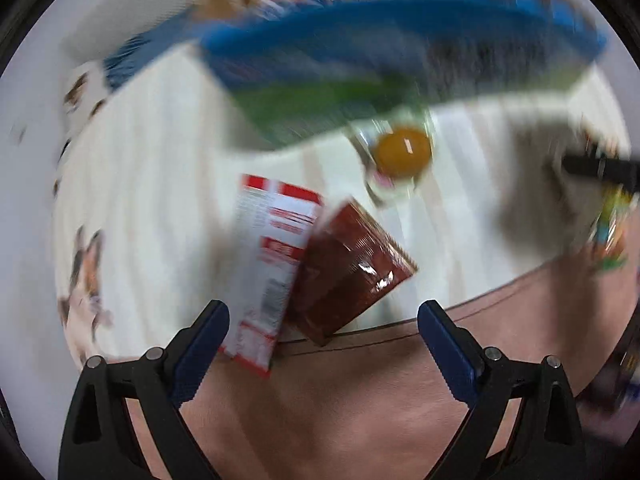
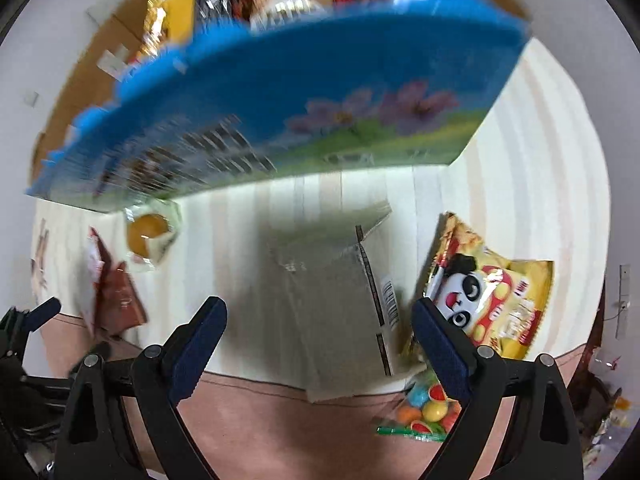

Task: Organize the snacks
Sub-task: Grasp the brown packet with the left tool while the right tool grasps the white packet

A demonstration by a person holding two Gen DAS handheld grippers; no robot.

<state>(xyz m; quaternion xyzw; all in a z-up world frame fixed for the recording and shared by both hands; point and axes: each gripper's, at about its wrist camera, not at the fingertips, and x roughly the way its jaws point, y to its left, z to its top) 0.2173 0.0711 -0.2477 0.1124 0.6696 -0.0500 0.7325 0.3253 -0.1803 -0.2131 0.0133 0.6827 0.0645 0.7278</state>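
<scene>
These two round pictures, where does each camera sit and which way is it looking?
Left wrist: sits on the left gripper, looking down at a red-and-white packet and brown packet; its open jaws show.
Right wrist: sits on the right gripper, looking down at a grey box and panda bag; its open jaws show.
Shared: the blue box, the orange jelly cup, the striped cloth.
</scene>
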